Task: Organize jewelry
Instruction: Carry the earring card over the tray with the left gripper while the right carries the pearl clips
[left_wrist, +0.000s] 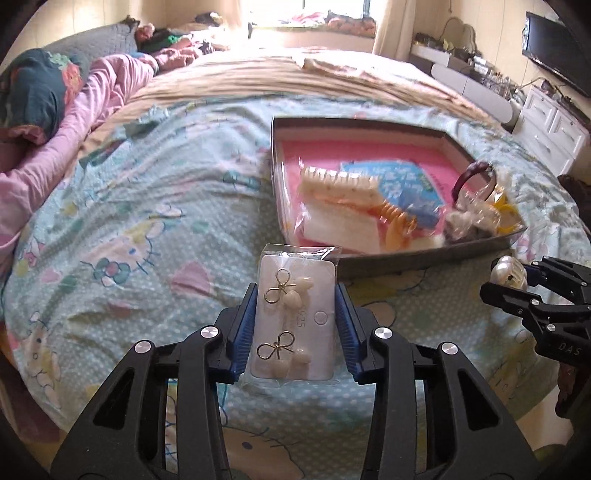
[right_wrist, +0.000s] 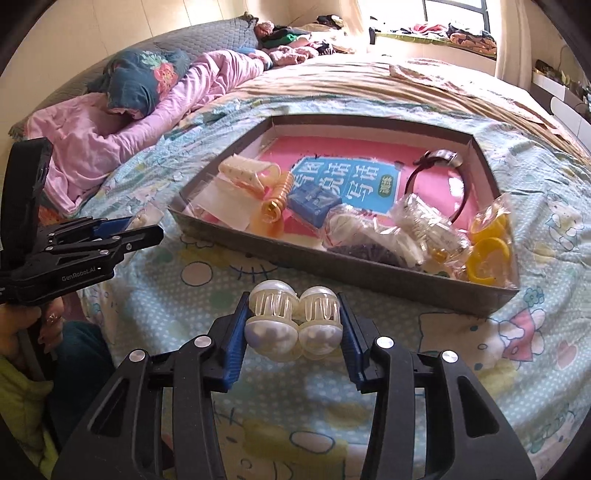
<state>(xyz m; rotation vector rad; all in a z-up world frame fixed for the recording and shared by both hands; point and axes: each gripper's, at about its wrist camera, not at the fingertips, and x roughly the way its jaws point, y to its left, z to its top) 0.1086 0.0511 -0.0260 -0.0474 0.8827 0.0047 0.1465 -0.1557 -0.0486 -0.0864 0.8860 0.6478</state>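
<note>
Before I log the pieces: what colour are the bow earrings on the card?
Gold wire bows with white drops, on a white card; clearest in the left wrist view.

Bright daylight floods from the window (left_wrist: 295, 14) at twelve o'clock, glaring; edges bend; the tray (left_wrist: 424, 264) is blurred.

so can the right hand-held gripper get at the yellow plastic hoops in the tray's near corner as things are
Probably not yet. The right hand-held gripper is already shut on a pearly white claw hair clip, so its fingers are full. The path looks free: the yellow plastic hoops lie uncovered just behind the grey cardboard tray wall.
</note>
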